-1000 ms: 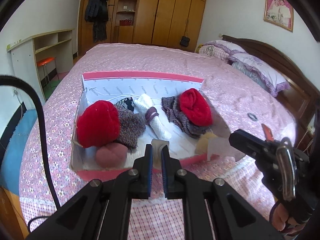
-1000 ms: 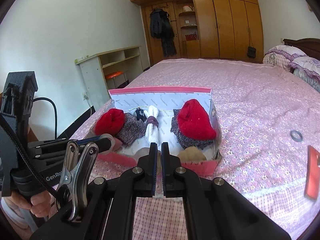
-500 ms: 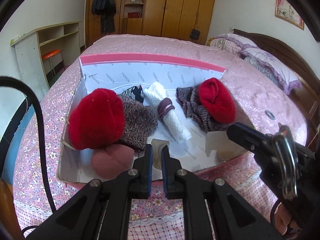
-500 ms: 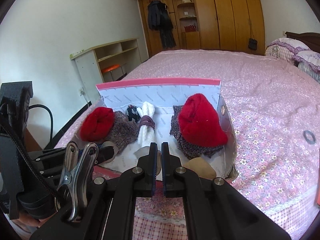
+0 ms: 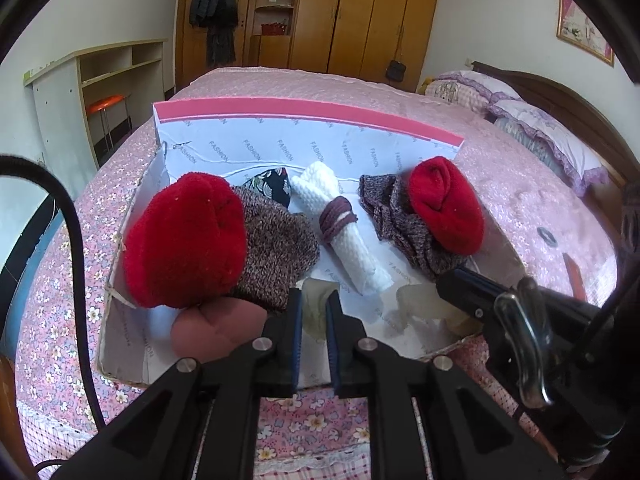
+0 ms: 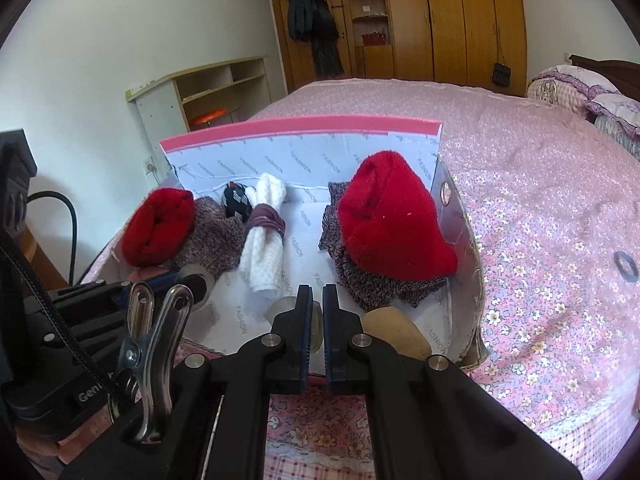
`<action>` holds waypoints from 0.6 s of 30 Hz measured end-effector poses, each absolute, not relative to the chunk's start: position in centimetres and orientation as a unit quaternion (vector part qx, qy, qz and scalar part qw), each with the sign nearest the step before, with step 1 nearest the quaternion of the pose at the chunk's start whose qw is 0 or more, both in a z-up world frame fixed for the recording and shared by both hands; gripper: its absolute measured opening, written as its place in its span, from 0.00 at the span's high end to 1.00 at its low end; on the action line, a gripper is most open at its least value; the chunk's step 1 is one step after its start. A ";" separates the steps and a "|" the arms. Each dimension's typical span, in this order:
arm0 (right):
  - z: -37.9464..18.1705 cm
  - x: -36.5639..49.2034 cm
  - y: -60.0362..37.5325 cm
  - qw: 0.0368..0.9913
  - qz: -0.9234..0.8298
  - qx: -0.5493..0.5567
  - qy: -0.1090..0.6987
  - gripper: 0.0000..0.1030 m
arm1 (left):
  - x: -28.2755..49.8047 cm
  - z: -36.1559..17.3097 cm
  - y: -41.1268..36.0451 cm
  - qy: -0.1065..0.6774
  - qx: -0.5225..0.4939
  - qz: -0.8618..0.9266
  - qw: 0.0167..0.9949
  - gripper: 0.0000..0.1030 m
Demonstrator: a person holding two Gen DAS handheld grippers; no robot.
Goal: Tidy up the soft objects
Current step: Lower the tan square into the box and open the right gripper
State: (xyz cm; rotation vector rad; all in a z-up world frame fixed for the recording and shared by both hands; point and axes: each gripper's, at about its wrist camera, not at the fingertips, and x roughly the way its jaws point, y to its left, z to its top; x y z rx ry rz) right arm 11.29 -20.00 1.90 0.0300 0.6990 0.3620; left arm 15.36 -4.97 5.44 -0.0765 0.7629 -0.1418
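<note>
Opening its empty jaws, the left gripper [image 5: 313,312] has the white roll [image 5: 345,229] just ahead, long axis running away up-left; right gripper [image 6: 316,312] is clamped empty, roll ahead-left.

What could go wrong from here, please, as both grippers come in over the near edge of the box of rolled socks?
1. The left gripper, jaws just opening with nothing between them, sits beside the big red sock roll and pink roll; it may nudge or snag the wrong one.
2. The right gripper is shut and empty; pushing in closed could shove the translucent item instead of gripping it.
3. The two grippers work close together and could collide.
</note>
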 end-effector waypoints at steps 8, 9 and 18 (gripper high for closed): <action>2.0 11.2 -19.8 0.924 0.178 0.015 0.338 0.84 | 15.6 5.3 -5.1 0.373 -0.031 -0.054 0.926 0.79; 2.0 11.2 -19.8 0.924 0.177 0.015 0.338 0.83 | 15.5 5.3 -5.1 0.373 -0.029 -0.051 0.926 0.78; 2.6 10.8 -20.1 0.928 0.174 0.017 0.330 0.71 | 15.6 5.2 -5.3 0.377 -0.029 -0.048 0.924 0.61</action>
